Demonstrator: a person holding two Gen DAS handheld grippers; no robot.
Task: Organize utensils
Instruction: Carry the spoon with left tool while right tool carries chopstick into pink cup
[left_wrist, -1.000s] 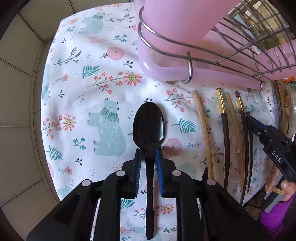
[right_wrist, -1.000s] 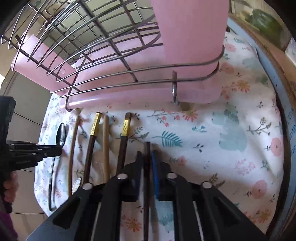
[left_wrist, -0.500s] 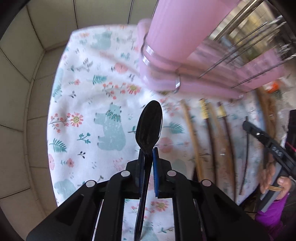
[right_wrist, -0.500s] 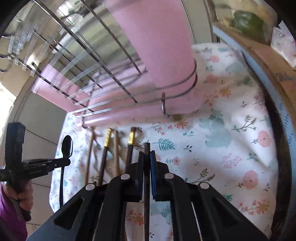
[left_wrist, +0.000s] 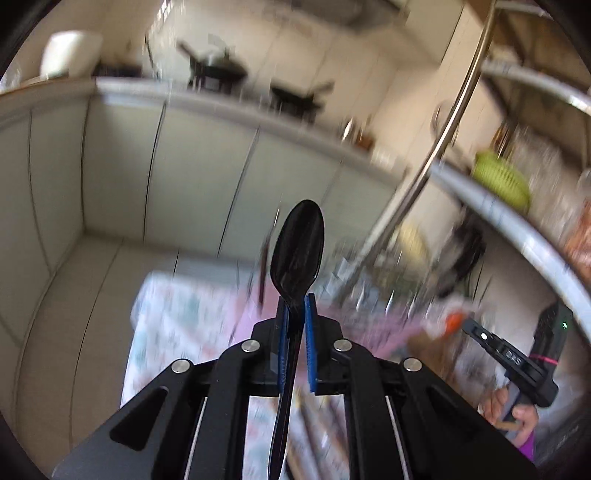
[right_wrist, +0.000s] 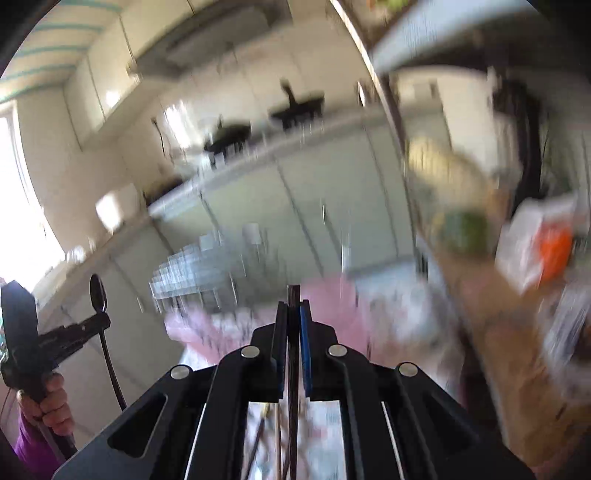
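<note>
The left gripper (left_wrist: 295, 306) is clamped on the neck of a black spoon (left_wrist: 297, 249), bowl up, handle trailing back between the fingers. The right gripper (right_wrist: 294, 312) pinches a dark chopstick (right_wrist: 294, 295), its tip just past the pads. Both are in the air above the blurred floral cloth (left_wrist: 166, 314). Beyond lie the pink rack (right_wrist: 325, 295) and pale cabinet doors (left_wrist: 184, 177).

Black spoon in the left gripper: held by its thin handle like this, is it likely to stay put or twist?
The black spoon looks glossy, so it may slip. The left gripper pinches only the narrow neck, so the bowl could pivot. It looks thin, probably light.
</note>
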